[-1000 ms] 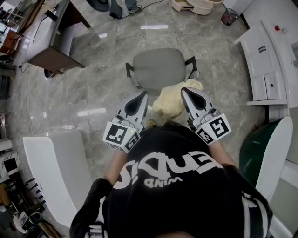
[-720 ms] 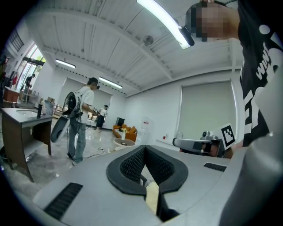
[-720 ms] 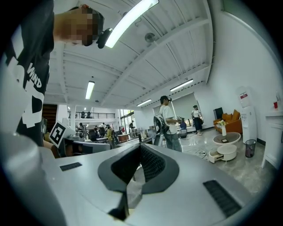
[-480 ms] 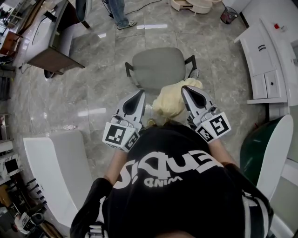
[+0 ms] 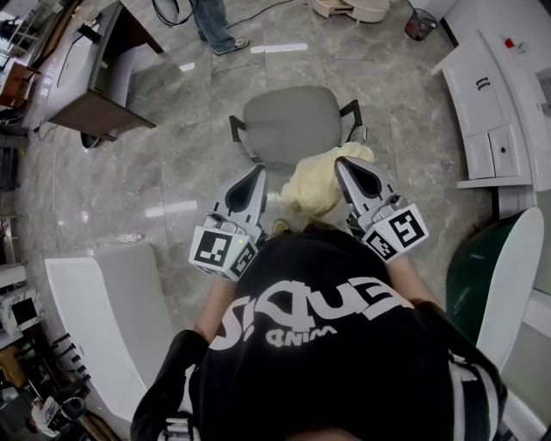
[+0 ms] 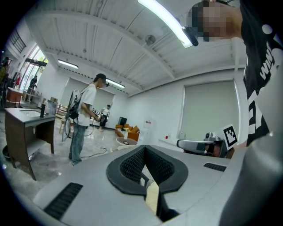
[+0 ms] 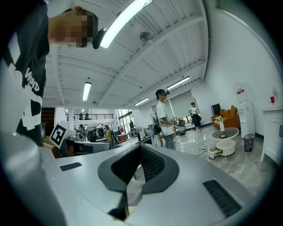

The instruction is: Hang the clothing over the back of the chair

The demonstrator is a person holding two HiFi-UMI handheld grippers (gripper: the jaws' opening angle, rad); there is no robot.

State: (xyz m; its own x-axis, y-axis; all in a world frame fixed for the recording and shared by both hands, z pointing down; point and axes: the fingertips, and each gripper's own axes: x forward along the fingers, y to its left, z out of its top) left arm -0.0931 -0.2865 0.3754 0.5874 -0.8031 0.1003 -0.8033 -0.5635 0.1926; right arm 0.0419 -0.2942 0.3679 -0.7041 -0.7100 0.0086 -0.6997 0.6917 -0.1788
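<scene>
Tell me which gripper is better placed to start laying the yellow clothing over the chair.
Probably the right gripper: most of the clothing bunches at its shut jaws, right by the chair. The left gripper seems to pinch just a strip.

The lower part of the clothing (image 5: 320,185) is hidden behind the wearer's black shirt (image 5: 327,327) at frame centre. The upper edge cuts off a bystander (image 5: 215,26).
</scene>
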